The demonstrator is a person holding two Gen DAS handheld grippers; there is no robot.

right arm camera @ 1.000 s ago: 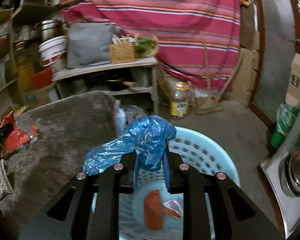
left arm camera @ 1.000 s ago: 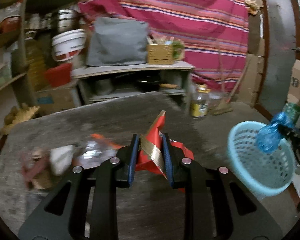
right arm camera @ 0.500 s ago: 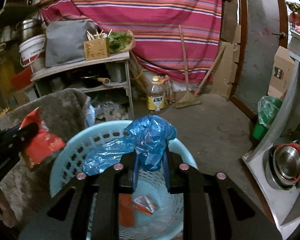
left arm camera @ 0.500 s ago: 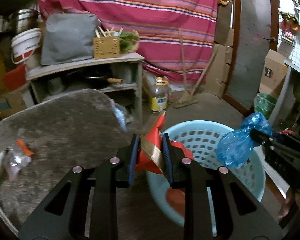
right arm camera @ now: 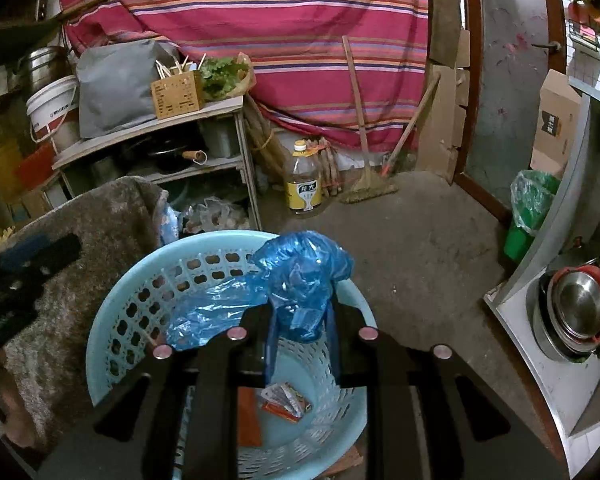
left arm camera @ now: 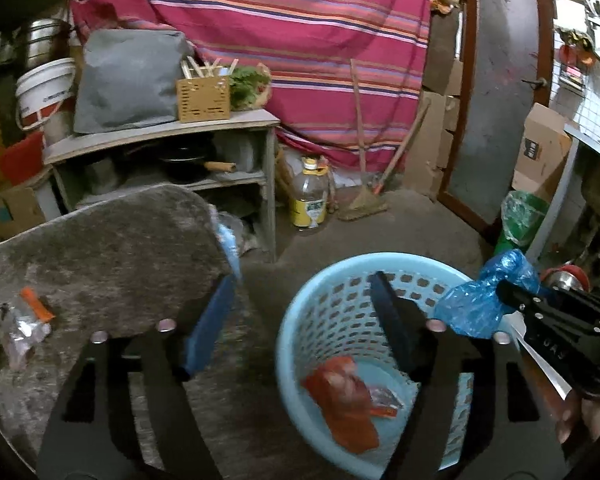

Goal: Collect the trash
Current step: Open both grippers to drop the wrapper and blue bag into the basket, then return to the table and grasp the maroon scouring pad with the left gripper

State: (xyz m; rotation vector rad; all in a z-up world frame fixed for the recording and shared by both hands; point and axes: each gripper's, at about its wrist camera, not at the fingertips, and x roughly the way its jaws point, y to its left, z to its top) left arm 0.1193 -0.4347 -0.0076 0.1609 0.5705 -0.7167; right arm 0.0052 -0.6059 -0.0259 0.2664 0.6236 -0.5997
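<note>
My left gripper [left arm camera: 300,312] hangs over the light blue basket [left arm camera: 380,258] with its jaws opening wide and nothing between them. A red wrapper [left arm camera: 342,396] lies loose on the basket floor beside a small packet [left arm camera: 384,398]. My right gripper [right arm camera: 300,320] is shut on a crumpled blue plastic bag [right arm camera: 300,276], held above the basket [right arm camera: 112,312]. In the left wrist view the bag [left arm camera: 484,300] sticks out over the basket's right rim. Clear wrappers with an orange strip [left arm camera: 24,320] lie on the grey table [left arm camera: 100,240].
A shelf unit [left arm camera: 160,136] with a pan and a wooden box stands behind the table. An oil bottle [left arm camera: 309,196] and a broom [left arm camera: 364,200] are on the floor past the basket. A green bin [right arm camera: 528,212] and steel pots [right arm camera: 576,312] stand at the right.
My left gripper swung right from the table to over the basket and opened; the red wrapper dropped into the basket. My right gripper moved over the basket, still holding the blue bag.
</note>
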